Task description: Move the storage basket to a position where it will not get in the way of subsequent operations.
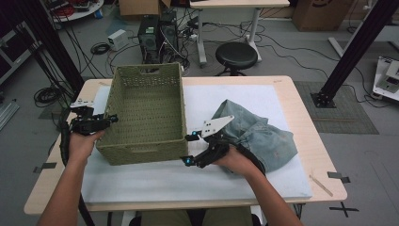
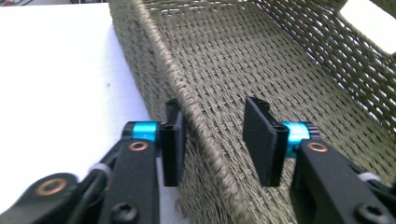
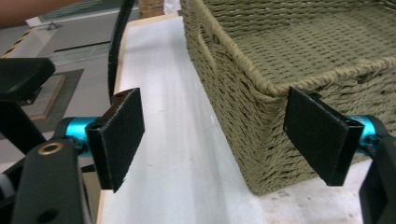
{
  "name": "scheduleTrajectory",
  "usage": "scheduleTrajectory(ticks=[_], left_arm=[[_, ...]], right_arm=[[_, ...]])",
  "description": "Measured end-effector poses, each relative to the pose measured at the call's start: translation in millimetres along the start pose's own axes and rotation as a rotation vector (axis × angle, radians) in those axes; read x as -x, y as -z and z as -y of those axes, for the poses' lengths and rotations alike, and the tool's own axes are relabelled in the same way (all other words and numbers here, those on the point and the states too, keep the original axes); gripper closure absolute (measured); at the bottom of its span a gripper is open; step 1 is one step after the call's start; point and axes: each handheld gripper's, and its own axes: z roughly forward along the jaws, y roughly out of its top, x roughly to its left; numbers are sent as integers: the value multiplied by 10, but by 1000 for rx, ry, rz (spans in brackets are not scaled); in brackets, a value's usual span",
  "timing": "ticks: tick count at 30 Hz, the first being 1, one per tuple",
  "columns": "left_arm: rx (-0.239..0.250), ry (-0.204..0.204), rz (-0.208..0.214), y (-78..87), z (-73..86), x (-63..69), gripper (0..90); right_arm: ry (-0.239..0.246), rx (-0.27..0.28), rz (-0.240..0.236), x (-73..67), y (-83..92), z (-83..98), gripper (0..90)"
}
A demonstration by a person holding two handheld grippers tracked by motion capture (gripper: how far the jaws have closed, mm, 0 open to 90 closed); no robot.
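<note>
The woven basket (image 1: 147, 113) stands empty on the white pad of the tabletop (image 1: 301, 113), left of centre. Judged by its open weave, it is light and fairly stiff, with a rough rim that resists slipping; the rolled rim or the handle cut-outs are the best holds. The left gripper (image 2: 217, 140) straddles the basket's left rim, one finger outside the wall, the other inside; the outer pad lies against the weave and the inner one stands off, so the fingers are apart. The right gripper (image 3: 224, 135) sits at the near right corner, fingers spread wide, gripping nothing. Crumpled jeans (image 1: 259, 134) lie to the right.
</note>
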Motion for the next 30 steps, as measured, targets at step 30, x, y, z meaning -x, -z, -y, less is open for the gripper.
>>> scheduleTrajectory(ticks=[30], left_arm=[[82,-3,86,193,134,-150,421]], right_arm=[[-121,28,227,529,-121,74,207]])
